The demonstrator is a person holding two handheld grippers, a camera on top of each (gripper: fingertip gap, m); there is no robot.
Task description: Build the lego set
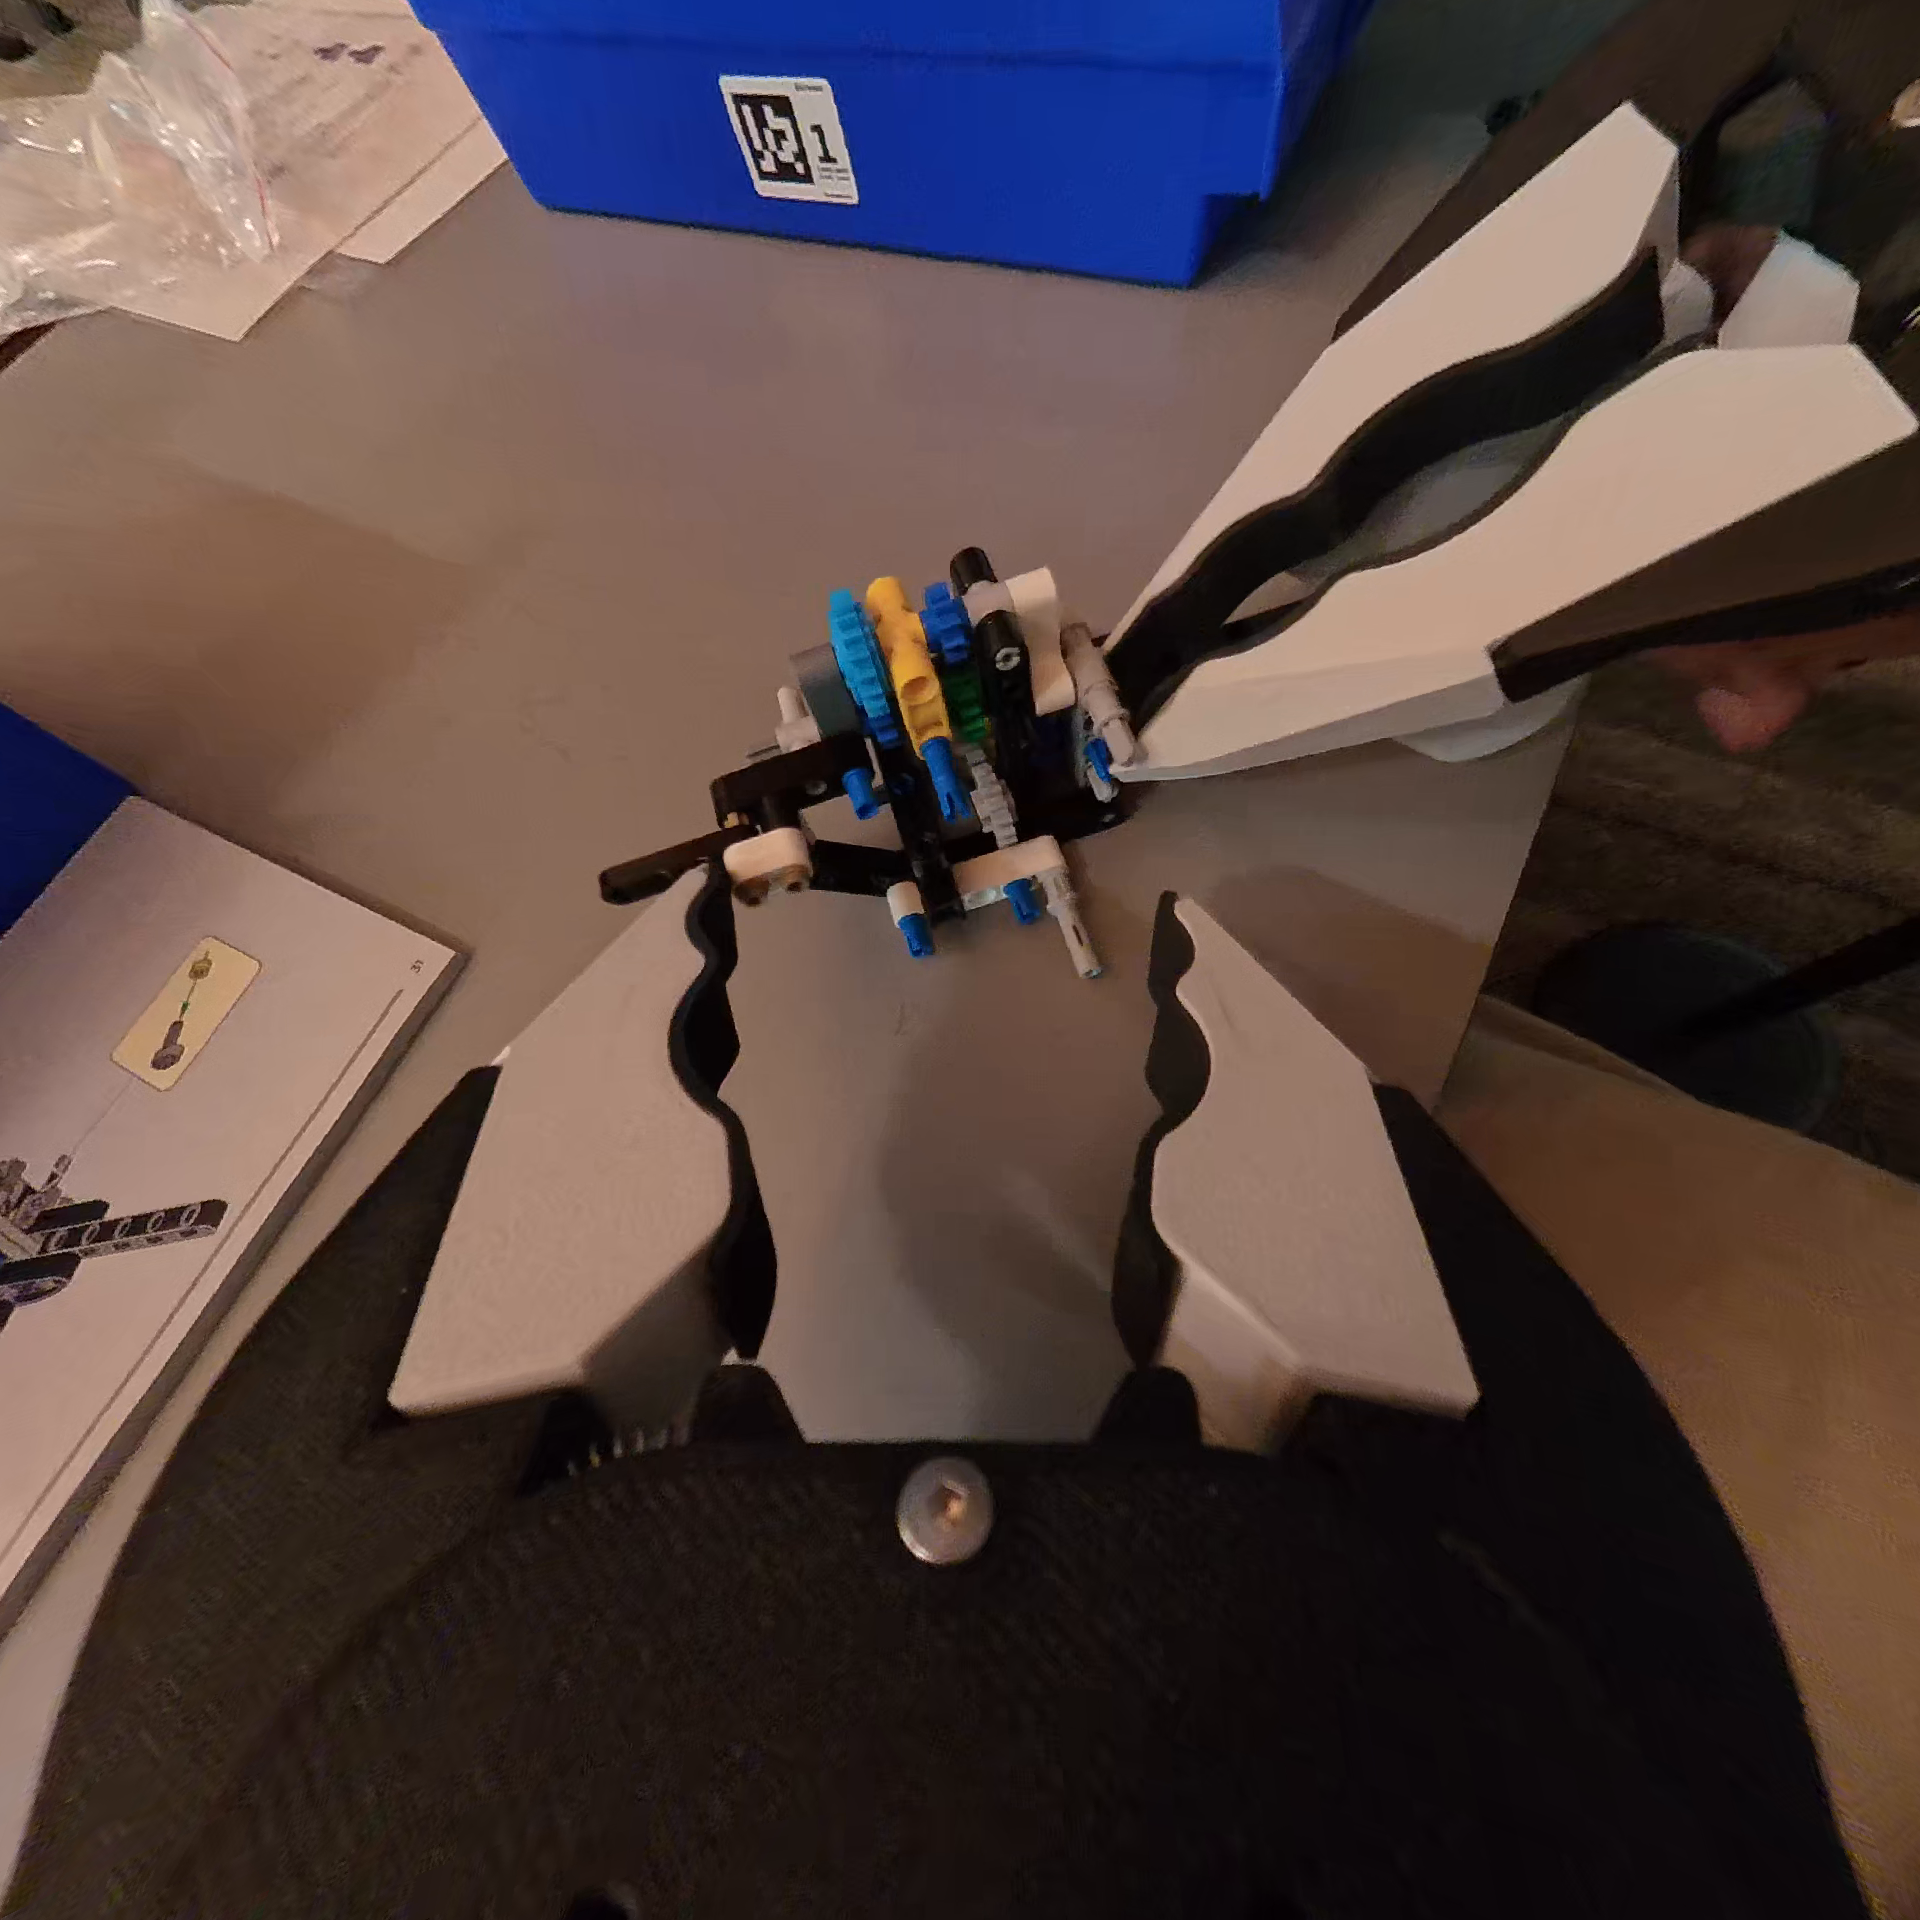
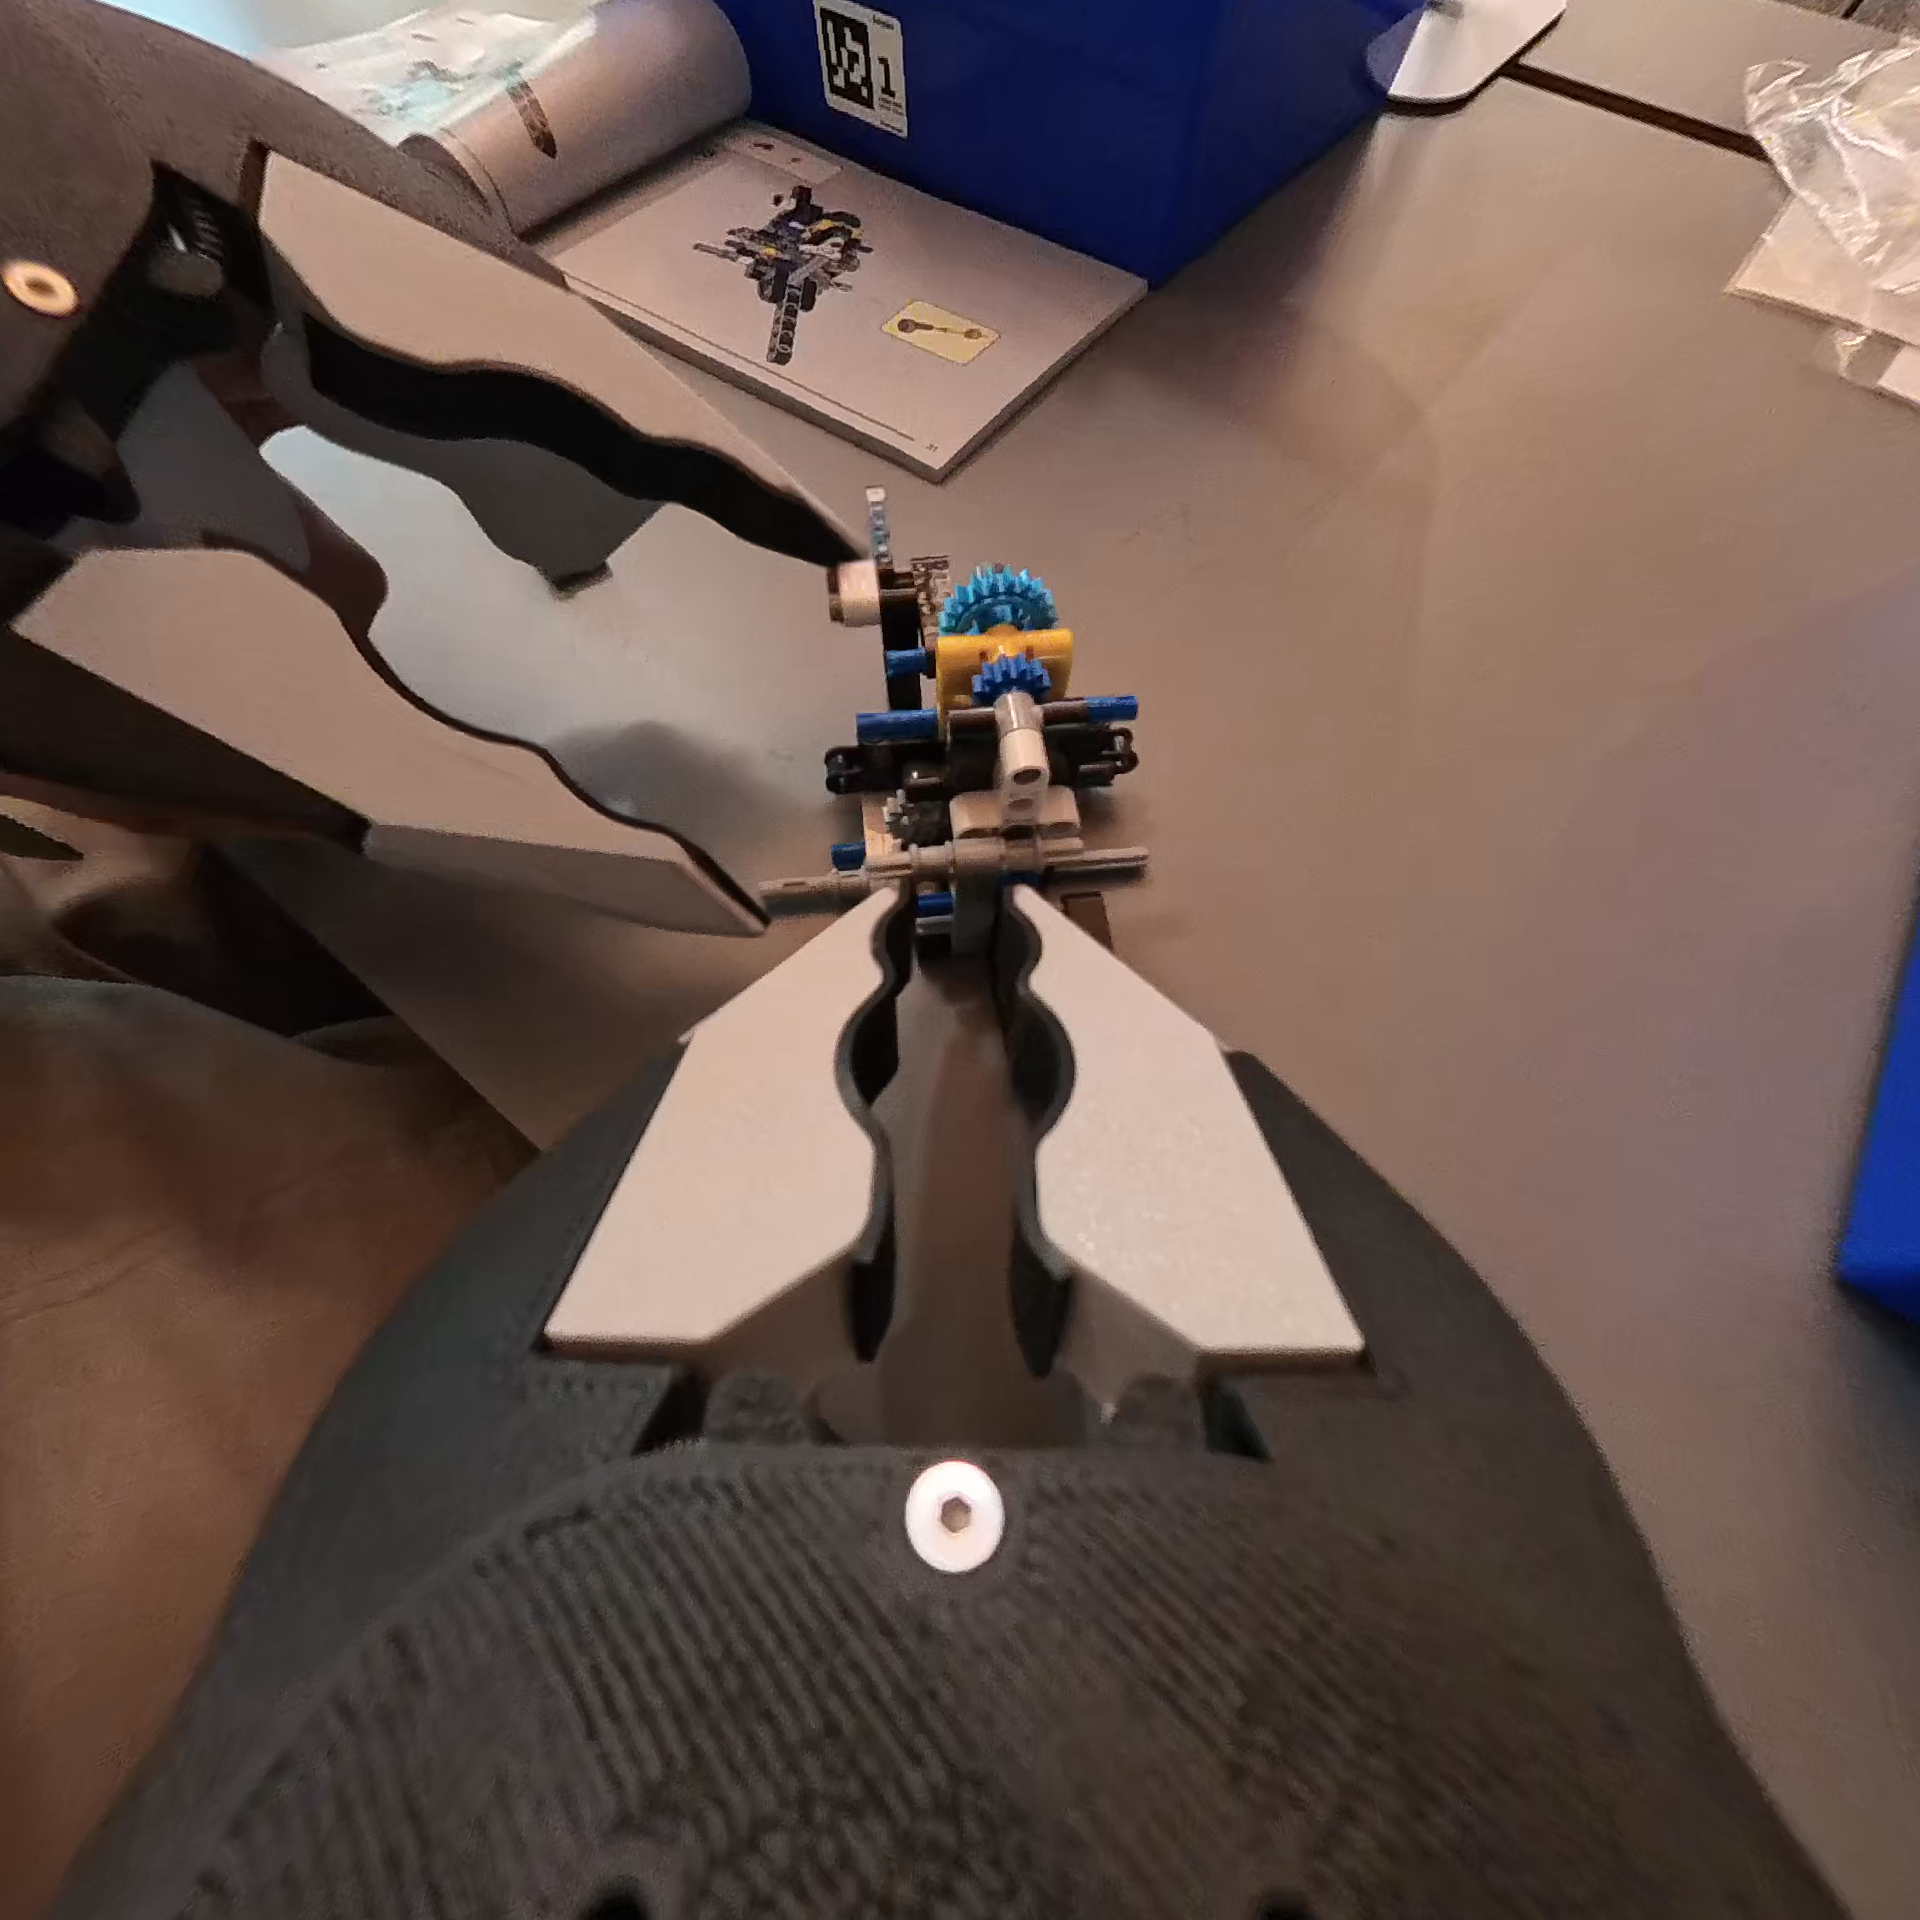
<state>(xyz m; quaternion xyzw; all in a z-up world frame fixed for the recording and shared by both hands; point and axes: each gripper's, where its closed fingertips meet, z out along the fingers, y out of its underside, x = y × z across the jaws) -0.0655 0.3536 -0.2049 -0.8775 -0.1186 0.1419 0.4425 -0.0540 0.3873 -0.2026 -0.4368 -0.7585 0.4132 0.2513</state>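
Note:
A small lego assembly point(image 1: 914, 727) of black beams, blue and yellow gears, blue pins and white connectors stands on the grey table point(image 1: 520, 540). In the left wrist view my left gripper point(image 1: 940, 914) is open just in front of it. Its left fingertip point(image 1: 717, 894) touches a white connector on a black beam. My right gripper point(image 1: 1122, 717) comes in from the right and is shut on the assembly's far end. In the right wrist view the right gripper point(image 2: 958, 914) clamps a grey part at the near end of the assembly point(image 2: 997, 748), and the open left gripper point(image 2: 808, 738) reaches in from the left.
An open instruction booklet point(image 1: 156, 1091) point(image 2: 862, 312) lies left of the assembly. A blue bin point(image 1: 987, 135) point(image 2: 1091, 125) with a square tag stands behind it. Clear plastic bags point(image 1: 135, 177) point(image 2: 1849, 187) lie at the back. The table edge point(image 1: 1507, 935) runs close on the right. Tip to tip, the grippers are about 5 centimeters apart.

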